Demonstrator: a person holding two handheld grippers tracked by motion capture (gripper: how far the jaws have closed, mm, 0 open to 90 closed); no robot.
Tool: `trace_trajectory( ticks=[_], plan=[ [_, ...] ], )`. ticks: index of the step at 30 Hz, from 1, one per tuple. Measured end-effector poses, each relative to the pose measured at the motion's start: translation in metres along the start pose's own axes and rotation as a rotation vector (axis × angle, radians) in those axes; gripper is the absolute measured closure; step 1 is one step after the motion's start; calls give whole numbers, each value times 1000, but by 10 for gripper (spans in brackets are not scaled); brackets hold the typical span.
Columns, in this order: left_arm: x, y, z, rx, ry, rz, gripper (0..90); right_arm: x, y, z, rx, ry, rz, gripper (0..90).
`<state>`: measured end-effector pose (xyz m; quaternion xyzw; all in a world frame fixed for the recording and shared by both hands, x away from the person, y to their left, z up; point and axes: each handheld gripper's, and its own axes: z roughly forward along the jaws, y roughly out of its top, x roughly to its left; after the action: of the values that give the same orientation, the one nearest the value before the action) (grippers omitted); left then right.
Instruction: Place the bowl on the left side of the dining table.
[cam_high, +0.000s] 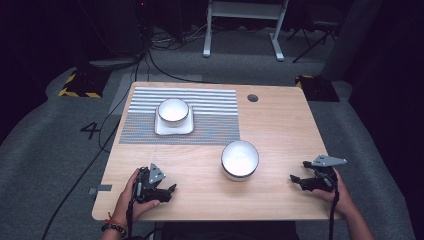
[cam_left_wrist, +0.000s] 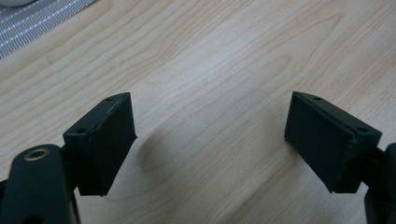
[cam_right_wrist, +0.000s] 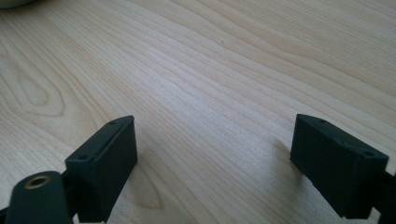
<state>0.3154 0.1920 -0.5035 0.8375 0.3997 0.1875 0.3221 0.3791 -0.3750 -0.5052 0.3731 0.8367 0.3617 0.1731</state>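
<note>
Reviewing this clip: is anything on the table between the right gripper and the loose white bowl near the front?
Nothing visible stands in the way. The right gripper sits at the table's front right edge, open and empty, and only bare wood lies between it and the white bowl. The other bowl sits on a square plate on the striped mat, farther back.

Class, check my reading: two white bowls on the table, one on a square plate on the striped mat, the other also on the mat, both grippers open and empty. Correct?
One slip. The high view shows the second bowl standing on the bare table, off the striped mat. The bowl on the square plate and the open, empty left gripper and right gripper are as stated.
</note>
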Motion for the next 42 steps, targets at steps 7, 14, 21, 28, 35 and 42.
trace_trajectory(
  ticks=[7,14,21,28,35,42],
  plan=[
    [7,-5,-2,4,-34,-46,157,0,0,0,1,1,0,148],
    [9,-5,-1,15,-48,-61,154,0,0,0,0,0,0,148],
    [9,-5,-1,16,-53,-65,154,0,0,0,1,0,-2,149],
    [9,-5,-2,19,-54,-71,154,1,0,0,-1,-2,2,149],
    [9,-5,-1,19,-54,-70,154,0,0,0,1,0,1,149],
    [10,-5,-2,14,-45,-60,154,0,0,0,1,0,2,149]
  ],
)
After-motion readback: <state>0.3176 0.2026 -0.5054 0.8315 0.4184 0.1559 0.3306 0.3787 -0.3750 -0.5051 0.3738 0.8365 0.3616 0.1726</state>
